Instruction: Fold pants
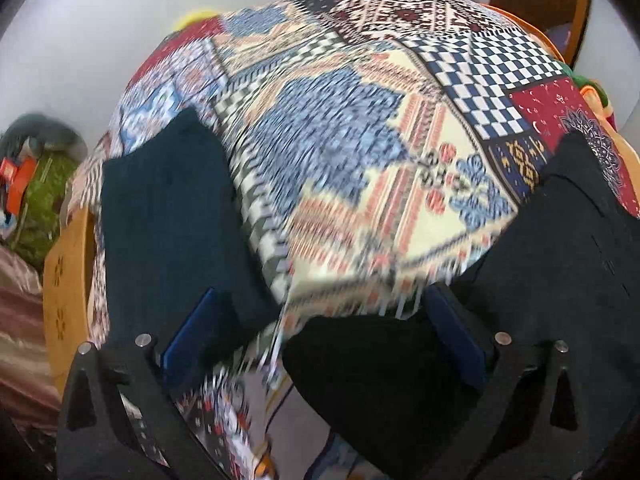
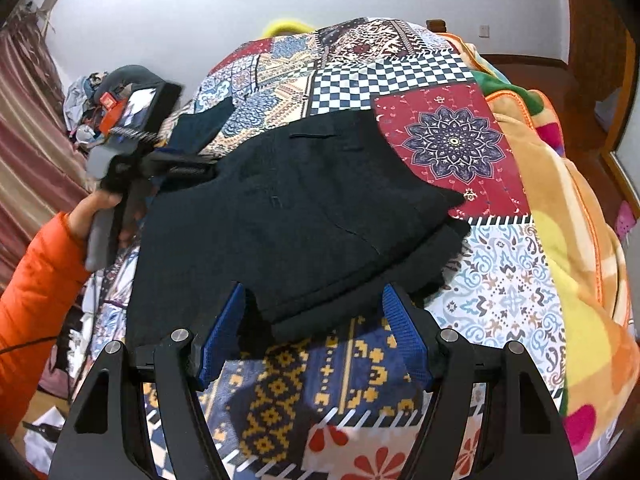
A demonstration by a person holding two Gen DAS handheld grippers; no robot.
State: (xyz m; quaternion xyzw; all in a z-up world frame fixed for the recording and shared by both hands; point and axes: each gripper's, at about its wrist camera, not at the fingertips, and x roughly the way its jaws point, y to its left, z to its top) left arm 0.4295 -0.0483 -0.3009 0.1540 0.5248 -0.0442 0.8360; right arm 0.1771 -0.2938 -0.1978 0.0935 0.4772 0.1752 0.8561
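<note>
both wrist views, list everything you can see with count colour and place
pants: one, black, partly folded on the bed
bedspread: one, multicoloured patchwork, covering the bed
blanket: one, orange and yellow, along the bed's right edge
curtain: one, striped reddish, far left
clutter pile: mixed colours, beside the bed, upper left
left gripper: one, black with blue pads, open over a patchwork fold and the pants
right gripper: one, black with blue pads, open at the pants' near edge
sleeve: one, orange, lower left
</note>
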